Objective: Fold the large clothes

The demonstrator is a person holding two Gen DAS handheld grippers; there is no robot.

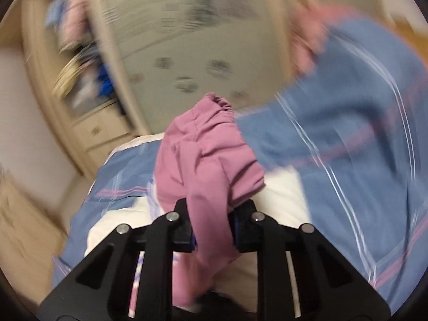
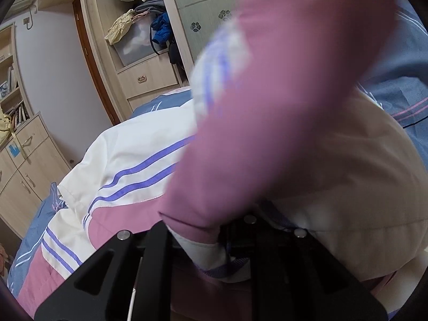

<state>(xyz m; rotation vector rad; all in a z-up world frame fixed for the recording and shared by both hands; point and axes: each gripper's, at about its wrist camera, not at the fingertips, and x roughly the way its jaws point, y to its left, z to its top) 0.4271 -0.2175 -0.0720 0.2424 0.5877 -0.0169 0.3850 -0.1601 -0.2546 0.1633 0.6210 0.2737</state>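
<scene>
1. A pink sleeve (image 1: pixel 206 160) of a jacket is seen clamped between the jaws of the left hand-held gripper (image 1: pixel 212 230), its gathered cuff standing up above the fingers.
2. In the left wrist view, the sleeve is raised over a blue striped quilt (image 1: pixel 347 139) on a bed, and a white part of the jacket (image 1: pixel 283 187) is seen lying just behind it.
3. That view is heavily blurred; a pale wardrobe door (image 1: pixel 192 40) with small flower marks is made out behind, and open shelves (image 1: pixel 80 67) with clothes are seen to its left.
4. In the right wrist view, the jacket (image 2: pixel 128 160), white and pink with purple stripes, is shown spread across the bed, over the quilt (image 2: pixel 32 235).
5. A fold of pink and white cloth (image 2: pixel 206 248) is seen pinched at the right hand-held gripper (image 2: pixel 211 243), the jaws drawn in on it.
6. Much of the right wrist view is taken up by a blurred pink sleeve (image 2: pixel 281 107), which hangs close to the lens and hides the far side of the bed.
7. Beyond the bed, a wardrobe (image 2: pixel 144 53) is seen with clothes heaped in an open bay (image 2: pixel 139 29) above drawers (image 2: pixel 147 80).
8. A low cupboard (image 2: pixel 24 165) is seen against the wall at the left, with a bookshelf (image 2: pixel 10 85) above it and a yellow bag (image 2: pixel 5 128) resting on its top.
</scene>
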